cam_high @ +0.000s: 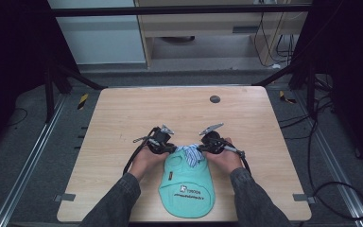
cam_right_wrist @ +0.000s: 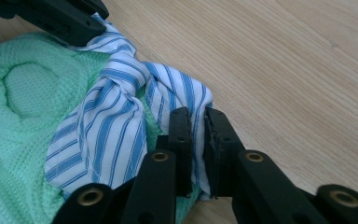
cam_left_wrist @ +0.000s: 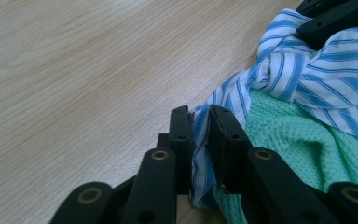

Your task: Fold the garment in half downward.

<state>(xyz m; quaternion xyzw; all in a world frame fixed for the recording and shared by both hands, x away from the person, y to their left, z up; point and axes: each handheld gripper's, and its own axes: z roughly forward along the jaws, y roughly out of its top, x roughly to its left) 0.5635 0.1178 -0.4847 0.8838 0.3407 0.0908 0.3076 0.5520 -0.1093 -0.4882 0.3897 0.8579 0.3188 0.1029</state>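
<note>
High view: a small mint-green garment (cam_high: pixel 187 187) lies flat on the wooden desk (cam_high: pixel 123 113) in the lower centre of the frame, its printed lettering toward the bottom edge. At its upper end sits a blue-and-white striped collar (cam_high: pixel 191 154). The left gripper (cam_high: pixel 166 144) and right gripper (cam_high: pixel 207 144) meet this collar from either side, each held in a hand with forearms entering from the bottom. The symmetrical hold suggests the collar is being spread or the garment is about to be lifted by its top.

Left gripper view: the fingers (cam_left_wrist: pixel 182 135) stand narrow, pinching an edge of striped cloth (cam_left_wrist: pixel 200 140) between them at lower centre. The green waffle-textured fabric (cam_left_wrist: pixel 289 140) lies to the right, with the collar bunched in the upper right. The other gripper's black tip enters at the top right corner.

Right gripper view: the fingers (cam_right_wrist: pixel 182 135) likewise stand narrow, clamped on the collar's far striped edge (cam_right_wrist: pixel 198 130). Green fabric (cam_right_wrist: pixel 18 107) fills the left; the collar is twisted at centre, judged slack rather than taut.
</note>
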